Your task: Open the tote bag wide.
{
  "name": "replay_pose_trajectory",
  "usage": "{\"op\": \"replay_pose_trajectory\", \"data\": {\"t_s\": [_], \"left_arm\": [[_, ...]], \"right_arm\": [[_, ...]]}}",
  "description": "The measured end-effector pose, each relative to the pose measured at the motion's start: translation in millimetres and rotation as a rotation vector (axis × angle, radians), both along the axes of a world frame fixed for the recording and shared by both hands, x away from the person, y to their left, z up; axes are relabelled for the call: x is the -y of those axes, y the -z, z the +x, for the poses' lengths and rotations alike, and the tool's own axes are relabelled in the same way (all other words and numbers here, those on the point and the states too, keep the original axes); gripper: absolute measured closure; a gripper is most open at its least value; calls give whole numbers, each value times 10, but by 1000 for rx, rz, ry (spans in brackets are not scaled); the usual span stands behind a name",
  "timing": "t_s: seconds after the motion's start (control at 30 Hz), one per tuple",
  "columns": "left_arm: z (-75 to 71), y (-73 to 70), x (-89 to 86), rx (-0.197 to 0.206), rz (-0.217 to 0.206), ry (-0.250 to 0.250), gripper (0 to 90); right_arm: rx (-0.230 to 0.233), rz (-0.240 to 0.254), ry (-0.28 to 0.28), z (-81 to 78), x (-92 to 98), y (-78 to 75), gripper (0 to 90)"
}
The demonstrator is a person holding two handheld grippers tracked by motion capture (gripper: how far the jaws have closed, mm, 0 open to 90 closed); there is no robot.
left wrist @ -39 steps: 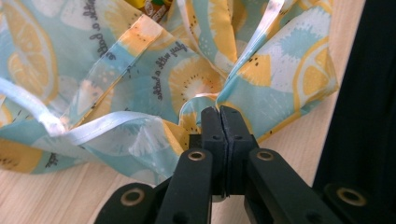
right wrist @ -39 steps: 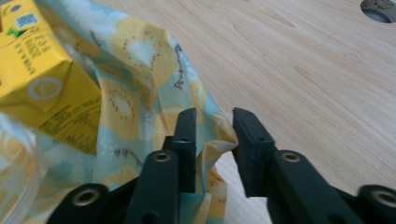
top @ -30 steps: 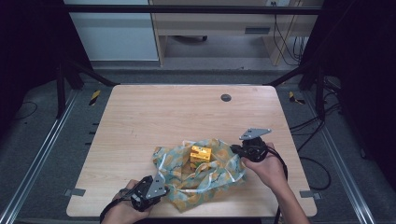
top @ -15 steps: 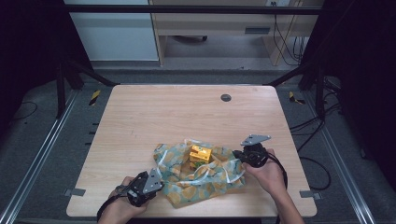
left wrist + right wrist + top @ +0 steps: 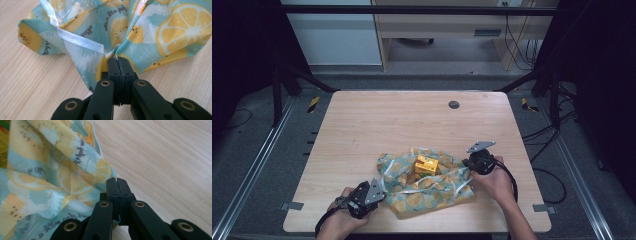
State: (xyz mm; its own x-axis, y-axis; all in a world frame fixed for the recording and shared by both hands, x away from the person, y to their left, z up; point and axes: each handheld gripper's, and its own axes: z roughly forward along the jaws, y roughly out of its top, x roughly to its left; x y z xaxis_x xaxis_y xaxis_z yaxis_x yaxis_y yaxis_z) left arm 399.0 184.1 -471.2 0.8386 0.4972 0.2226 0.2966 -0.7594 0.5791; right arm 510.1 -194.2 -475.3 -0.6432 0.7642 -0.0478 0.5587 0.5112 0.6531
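Lowered since the earlier frame, right gripper (image 5: 473, 163) and left gripper (image 5: 379, 189) each clamp opposite edges of the fruit-print cloth (image 5: 432, 192).

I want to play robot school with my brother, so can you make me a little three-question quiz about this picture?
1. True or false: the left gripper is shut on the fruit-print cloth.
2. What sits in the middle of the cloth? A) a small yellow box B) a red ball C) a spoon
3. Fill the gap: the cloth lies on a light ____ table.

Key
1. True. Its jaws pinch an edge of the cloth, and the right gripper pinches the opposite edge the same way.
2. A, the small yellow box.
3. Wooden.
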Motion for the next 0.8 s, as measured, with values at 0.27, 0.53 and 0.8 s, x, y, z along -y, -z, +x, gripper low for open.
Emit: {"op": "replay_pose_trajectory", "data": {"t_s": [0.27, 0.53, 0.8], "left_arm": [[4, 5, 26, -7, -6, 2, 899], [-26, 9, 74, -18, -6, 18, 899], [-36, 16, 130, -29, -22, 29, 899]], "right_arm": [[3, -51, 11, 231, -84, 7, 900], [2, -68, 25, 425, -122, 27, 900], [12, -95, 31, 566, -167, 1, 900]]}}
